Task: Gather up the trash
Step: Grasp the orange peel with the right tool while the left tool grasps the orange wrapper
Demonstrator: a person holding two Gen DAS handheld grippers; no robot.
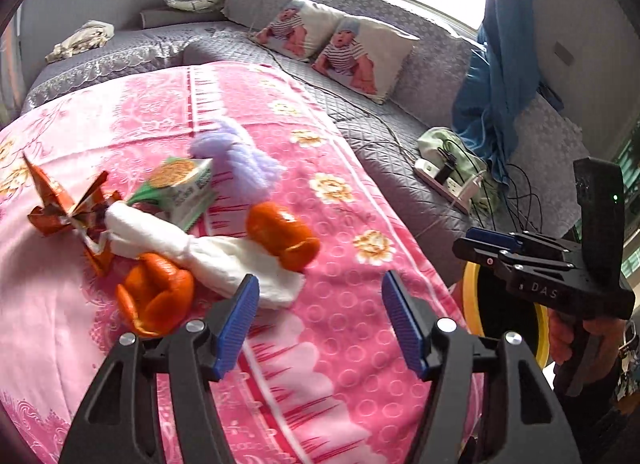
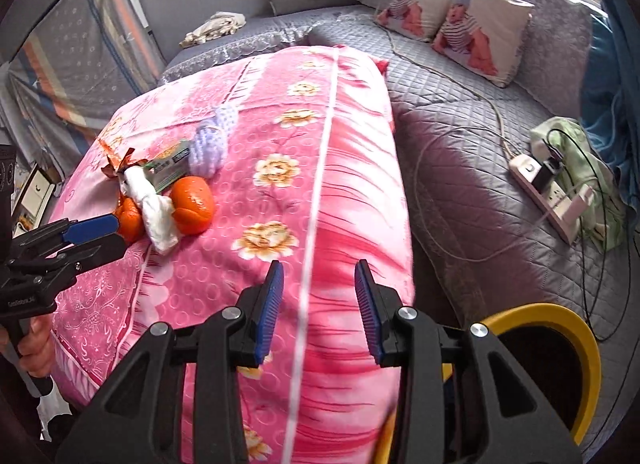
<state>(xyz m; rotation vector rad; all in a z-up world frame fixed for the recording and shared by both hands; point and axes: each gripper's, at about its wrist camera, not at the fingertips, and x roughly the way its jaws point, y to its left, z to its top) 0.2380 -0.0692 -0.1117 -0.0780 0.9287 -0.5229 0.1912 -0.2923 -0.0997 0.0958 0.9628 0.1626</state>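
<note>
Trash lies on a folded pink floral quilt (image 1: 340, 328): two orange peels (image 1: 156, 300) (image 1: 284, 234), a twisted white tissue (image 1: 208, 256), a green and white carton (image 1: 180, 187), an orange foil wrapper (image 1: 60, 203) and a purple foam net (image 1: 240, 159). The same pile shows in the right wrist view around the tissue (image 2: 156, 211) and peel (image 2: 192, 205). My left gripper (image 1: 320, 312) is open and empty, just short of the tissue. My right gripper (image 2: 318, 304) is open and empty over the quilt's near edge. A yellow-rimmed bin (image 2: 560, 348) stands below the right gripper.
A grey quilted bed (image 2: 460, 151) stretches to the right, with a white power strip (image 2: 548, 191), black cables and a green cloth (image 2: 568, 143). Two baby-print pillows (image 2: 460, 19) lean at the back. A blue curtain (image 1: 496, 103) hangs at the right.
</note>
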